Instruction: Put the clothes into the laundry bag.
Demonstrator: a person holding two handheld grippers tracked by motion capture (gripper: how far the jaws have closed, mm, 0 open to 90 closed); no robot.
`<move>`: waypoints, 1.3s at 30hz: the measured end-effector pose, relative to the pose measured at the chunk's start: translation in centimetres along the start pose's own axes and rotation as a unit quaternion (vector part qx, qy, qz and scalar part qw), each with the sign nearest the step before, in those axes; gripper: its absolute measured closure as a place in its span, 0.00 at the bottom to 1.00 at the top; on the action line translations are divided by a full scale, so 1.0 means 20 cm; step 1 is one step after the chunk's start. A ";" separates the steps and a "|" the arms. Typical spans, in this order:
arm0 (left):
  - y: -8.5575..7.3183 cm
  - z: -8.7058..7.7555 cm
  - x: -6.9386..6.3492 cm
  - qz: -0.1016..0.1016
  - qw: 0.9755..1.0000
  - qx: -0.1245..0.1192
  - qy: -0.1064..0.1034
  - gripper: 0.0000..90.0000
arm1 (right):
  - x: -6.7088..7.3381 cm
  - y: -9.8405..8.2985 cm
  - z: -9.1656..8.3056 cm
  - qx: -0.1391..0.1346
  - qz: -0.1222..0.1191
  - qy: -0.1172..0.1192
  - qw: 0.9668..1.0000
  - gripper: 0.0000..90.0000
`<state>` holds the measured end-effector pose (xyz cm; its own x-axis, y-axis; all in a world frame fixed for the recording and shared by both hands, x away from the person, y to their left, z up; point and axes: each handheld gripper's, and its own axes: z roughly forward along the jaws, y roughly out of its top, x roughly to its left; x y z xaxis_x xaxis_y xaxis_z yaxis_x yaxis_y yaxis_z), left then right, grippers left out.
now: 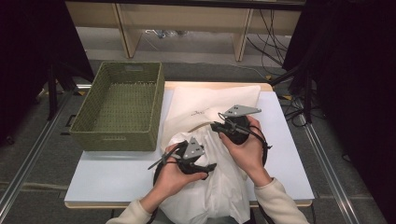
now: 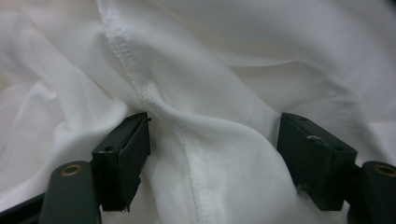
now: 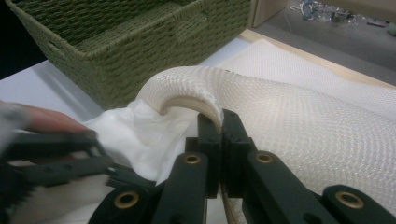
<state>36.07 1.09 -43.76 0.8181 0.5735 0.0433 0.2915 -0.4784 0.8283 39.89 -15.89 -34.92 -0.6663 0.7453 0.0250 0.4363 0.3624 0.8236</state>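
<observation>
Pillow (image 3: 299, 116) corner pinched tight by right gripper (image 3: 221, 122); white pillowcase (image 2: 196, 140) loose between left gripper (image 2: 212, 154) jaws, wide apart; could slip off near table (image 1: 116, 172) front edge.

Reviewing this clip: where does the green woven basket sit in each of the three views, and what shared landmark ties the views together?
High view: the green woven basket stands upper left, on the table's far left corner.
Left gripper view: not in this picture.
Right gripper view: the basket is at upper left, behind the textured cushion edge that the right tool pinches.
Shared landmark: the smooth white cloth.
</observation>
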 end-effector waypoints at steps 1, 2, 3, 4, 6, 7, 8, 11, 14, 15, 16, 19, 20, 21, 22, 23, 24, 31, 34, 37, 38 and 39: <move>0.00 0.02 0.00 0.001 1.000 0.009 0.005 0.30 | 0.00 0.00 0.00 0.000 -0.001 -0.001 1.000 0.99; 0.01 0.04 0.00 0.003 1.000 0.016 0.015 0.34 | -0.01 0.00 0.00 -0.001 -0.003 0.001 1.000 0.99; 0.01 0.05 0.01 0.000 1.000 0.019 0.017 0.40 | -0.01 0.00 0.01 0.001 -0.001 -0.002 1.000 0.99; 0.02 0.06 0.01 -0.001 1.000 0.024 0.020 0.44 | -0.01 0.00 0.01 0.003 0.005 0.003 1.000 0.99; 0.03 0.07 0.02 -0.002 0.999 0.026 0.027 0.55 | -0.01 0.00 0.01 0.004 0.000 0.000 1.000 0.99; 0.02 0.07 0.03 0.000 0.999 0.028 0.034 0.60 | -0.01 0.00 0.02 0.004 -0.007 0.002 1.000 0.99; 0.02 0.08 0.03 0.000 0.999 0.033 0.038 0.67 | -0.01 -0.01 0.02 0.001 -0.006 0.002 1.000 0.99; 0.00 0.08 0.04 -0.005 0.999 0.036 0.038 0.84 | -0.01 0.00 0.02 0.005 -0.013 0.000 1.000 0.99; 0.00 0.05 0.05 -0.021 0.999 0.014 0.030 0.94 | 0.00 -0.01 0.03 0.003 -0.006 0.003 1.000 0.99; 0.01 0.02 0.05 -0.031 0.999 0.000 0.027 0.95 | 0.01 -0.01 0.03 0.005 -0.001 0.004 1.000 0.99; 0.03 -0.02 0.05 -0.036 0.999 -0.015 0.025 0.95 | 0.01 0.00 0.02 0.008 0.000 0.003 1.000 0.99; 0.11 -0.11 0.04 -0.048 0.996 -0.077 0.018 0.96 | 0.02 0.01 0.00 -0.003 -0.011 0.008 1.000 0.99; 0.15 -0.15 0.04 -0.041 0.994 -0.099 0.026 0.96 | 0.04 0.01 -0.01 -0.006 -0.001 0.010 1.000 0.99; 0.17 -0.17 0.04 -0.032 0.993 -0.111 0.032 0.96 | 0.05 0.02 -0.02 -0.013 -0.004 0.016 1.000 0.99; 0.20 -0.19 0.05 -0.036 0.991 -0.122 0.039 0.96 | 0.05 0.03 -0.02 -0.021 -0.019 0.017 0.999 0.99; 0.21 -0.19 0.07 -0.035 0.991 -0.122 0.048 0.96 | 0.07 0.03 -0.03 -0.031 -0.015 0.019 0.999 0.99; 0.22 -0.18 0.09 -0.035 0.991 -0.122 0.046 0.96 | 0.08 0.04 -0.05 -0.032 -0.014 0.014 0.999 0.99; 0.03 0.10 0.22 -0.043 0.997 -0.005 0.062 0.91 | 0.01 0.01 -0.01 -0.018 -0.002 0.007 1.000 0.99; 0.04 0.08 0.21 -0.033 0.998 -0.007 0.058 0.85 | -0.01 0.01 0.00 -0.016 -0.002 0.007 1.000 0.99; 0.06 0.02 0.20 -0.034 0.998 -0.024 0.044 0.70 | -0.01 0.01 0.00 -0.016 -0.001 0.004 1.000 0.99; 0.07 -0.02 0.19 -0.034 0.998 -0.028 0.035 0.64 | -0.01 0.01 -0.01 -0.017 -0.003 -0.003 1.000 0.99; 0.08 -0.04 0.18 -0.039 0.998 -0.035 0.033 0.57 | -0.01 0.01 -0.01 -0.015 0.001 0.003 1.000 0.99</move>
<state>39.10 2.92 -41.85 0.7593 0.6506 0.0106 0.3163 -0.3833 0.8678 39.94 -16.03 -34.67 -0.6689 0.7428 0.0301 0.4192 0.3435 0.8404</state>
